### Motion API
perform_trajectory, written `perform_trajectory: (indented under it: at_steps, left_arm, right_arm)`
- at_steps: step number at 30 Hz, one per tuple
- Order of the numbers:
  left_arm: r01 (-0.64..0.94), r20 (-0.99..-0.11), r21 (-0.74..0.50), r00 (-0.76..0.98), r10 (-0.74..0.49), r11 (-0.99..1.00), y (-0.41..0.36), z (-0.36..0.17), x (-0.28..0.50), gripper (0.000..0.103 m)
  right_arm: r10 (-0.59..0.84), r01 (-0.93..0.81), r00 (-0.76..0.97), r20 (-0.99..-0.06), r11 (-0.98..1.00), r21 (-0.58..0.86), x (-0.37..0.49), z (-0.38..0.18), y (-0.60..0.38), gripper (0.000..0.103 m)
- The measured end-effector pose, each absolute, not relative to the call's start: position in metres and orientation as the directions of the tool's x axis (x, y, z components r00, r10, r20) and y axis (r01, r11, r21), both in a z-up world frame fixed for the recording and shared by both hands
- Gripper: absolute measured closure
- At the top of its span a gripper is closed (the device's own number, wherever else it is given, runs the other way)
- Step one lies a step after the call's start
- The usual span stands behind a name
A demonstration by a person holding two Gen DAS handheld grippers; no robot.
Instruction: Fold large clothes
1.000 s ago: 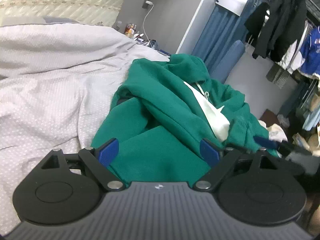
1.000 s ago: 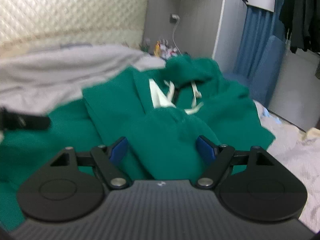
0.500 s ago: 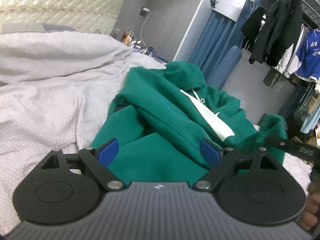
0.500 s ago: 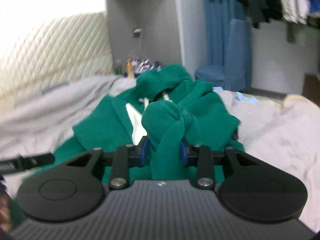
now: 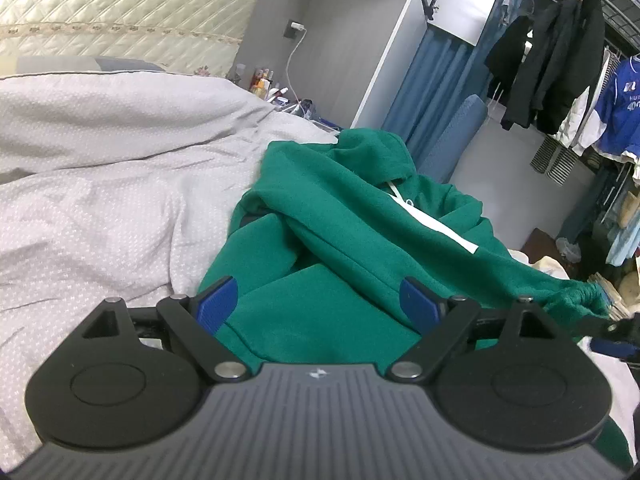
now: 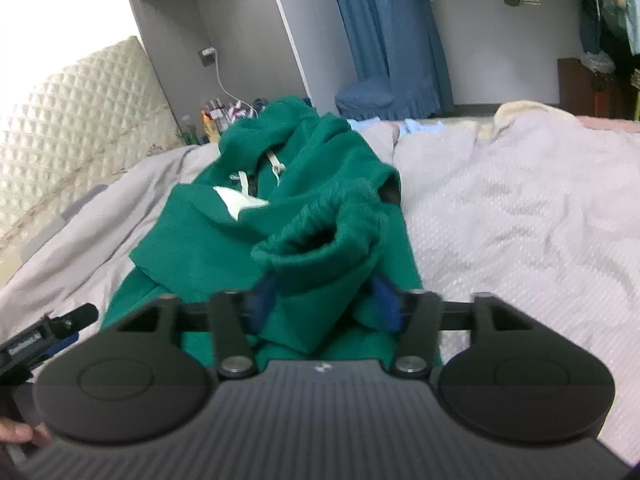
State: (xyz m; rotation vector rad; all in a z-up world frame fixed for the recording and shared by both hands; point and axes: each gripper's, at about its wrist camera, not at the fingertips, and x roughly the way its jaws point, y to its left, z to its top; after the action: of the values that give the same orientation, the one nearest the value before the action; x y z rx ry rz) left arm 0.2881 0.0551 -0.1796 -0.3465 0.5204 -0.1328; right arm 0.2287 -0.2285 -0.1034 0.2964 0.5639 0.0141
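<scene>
Both tongs are seen over a green hoodie (image 5: pixel 340 216) on a bed. Left tongs (image 5: pixel 316 300) are held wide apart above the folded body, nothing pinched between them, and little has shifted in that view over the last second. Right tongs (image 6: pixel 324 304) are the ones changed: a second ago they were spread over the cloth, half a second ago they were clamped tight on the sleeve, and now their jaws have just been opening again. The sleeve's cuff (image 6: pixel 316 240) is still bunched between the blue pads, but whether it is pressed or only resting there cannot be told. From the left view the sleeve is seen drawn out to the right, its cuff at the right tongs' tips. By this, the sleeve is probably being repositioned for folding across the chest, and the fold is judged unfinished; if the cuff is let go here, it may slump back.

Beneath the hoodie a pale dotted quilt (image 6: pixel 520 216) is spread, rumpled. A quilted headboard (image 5: pixel 120 4), a blue curtain (image 5: pixel 432 80) and hanging clothes (image 5: pixel 560 60) are seen beyond.
</scene>
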Motion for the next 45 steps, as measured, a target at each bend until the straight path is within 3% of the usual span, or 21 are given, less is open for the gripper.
perform_trajectory:
  at_steps: [5, 8, 11, 17, 23, 30, 38, 45]
  left_arm:
    - [0.035, -0.474, -0.361, 0.854, -0.216, 0.932, 0.053, -0.181, 0.291, 0.012]
    - [0.037, -0.482, -0.357, 0.849, -0.218, 0.934, 0.052, -0.183, 0.293, 0.012]
    - [0.035, -0.492, -0.355, 0.843, -0.218, 0.934, 0.051, -0.186, 0.296, 0.012]
    - [0.038, -0.506, -0.358, 0.832, -0.229, 0.933, 0.048, -0.189, 0.3, 0.012]
    - [0.04, -0.52, -0.344, 0.824, -0.226, 0.938, 0.046, -0.192, 0.303, 0.012]
    - [0.037, -0.568, -0.287, 0.798, -0.201, 0.957, 0.039, -0.202, 0.312, 0.012]
    - [0.043, -0.567, -0.285, 0.798, -0.204, 0.958, 0.039, -0.2, 0.308, 0.012]
    - [0.07, -0.516, -0.314, 0.825, -0.232, 0.947, 0.046, -0.172, 0.297, 0.012]
  right_arm:
    - [0.134, -0.005, 0.881, -0.454, 0.962, 0.274, 0.225, -0.092, -0.231, 0.032]
    - [0.126, -0.05, 0.9, -0.417, 0.981, 0.189, 0.229, -0.086, -0.22, 0.033]
    - [0.066, -0.039, 0.917, -0.394, 0.996, 0.077, 0.234, -0.083, -0.211, 0.05]
    - [0.006, -0.021, 0.945, -0.327, 0.999, -0.042, 0.232, -0.077, -0.203, 0.061]
    - [0.058, -0.071, 0.883, -0.466, 0.997, -0.009, 0.255, -0.098, -0.2, 0.069]
    - [0.043, 0.023, 0.739, -0.673, 0.996, 0.089, 0.301, -0.151, -0.224, 0.069]
    - [0.024, 0.032, 0.757, -0.653, 0.997, 0.074, 0.294, -0.15, -0.216, 0.067]
    - [0.086, -0.01, 0.8, -0.594, 0.991, 0.131, 0.281, -0.107, -0.215, 0.065]
